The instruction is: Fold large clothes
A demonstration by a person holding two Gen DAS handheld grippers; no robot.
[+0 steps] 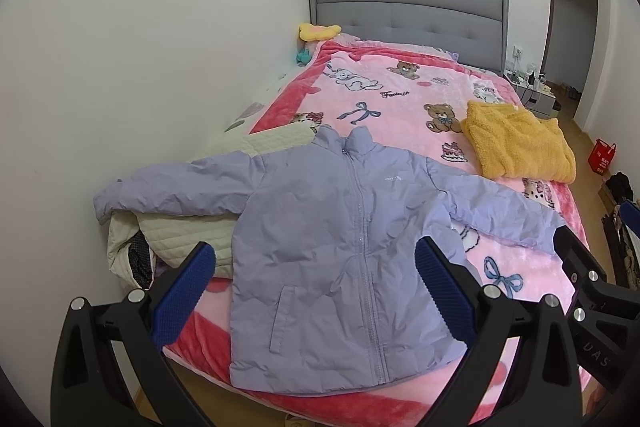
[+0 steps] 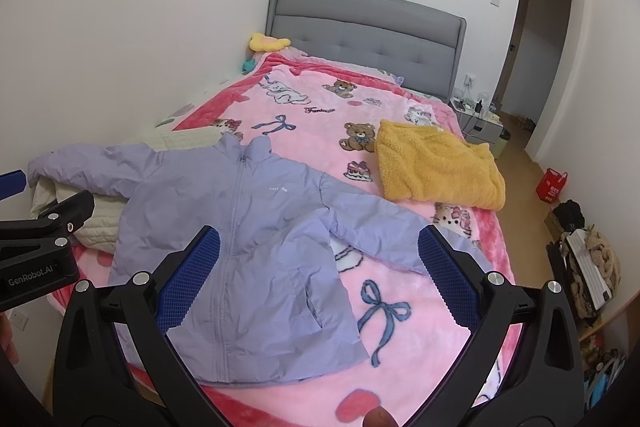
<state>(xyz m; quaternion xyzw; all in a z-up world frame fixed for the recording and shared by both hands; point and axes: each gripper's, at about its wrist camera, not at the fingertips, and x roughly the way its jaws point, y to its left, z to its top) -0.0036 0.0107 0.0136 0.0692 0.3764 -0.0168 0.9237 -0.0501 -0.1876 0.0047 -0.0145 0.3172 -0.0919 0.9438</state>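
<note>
Your lilac jacket [image 1: 340, 251] lies face up, zipped, spread across the foot end of the bed [image 1: 400, 79], hem right at the foot edge, collar pointing toward the headboard. Both grippers are released, nothing held: left hand-held gripper [image 1: 316, 291] hovers over the jacket's lower body, right hand-held gripper [image 2: 320, 279] over its wearer's-left side and the pink blanket [image 2: 320, 99].

Risks, as I judge them:
- Hem sits at the foot edge w/ little margin; a tug toward you could slide the jacket off onto the floor.
- One sleeve [image 1: 172, 187] drapes over the cream quilted garment [image 1: 184, 235] near the wall-side edge. Grab too deep there & you'll likely pinch both, dragging the cream piece into the fold.
- Shell looks slick and puffy; a shallow pinch may slip, and folds may spring open.
- The other sleeve [image 2: 384, 231] reaches toward the yellow fleece [image 2: 436, 167]; they're apart, but a wide sweep could snag it.
</note>
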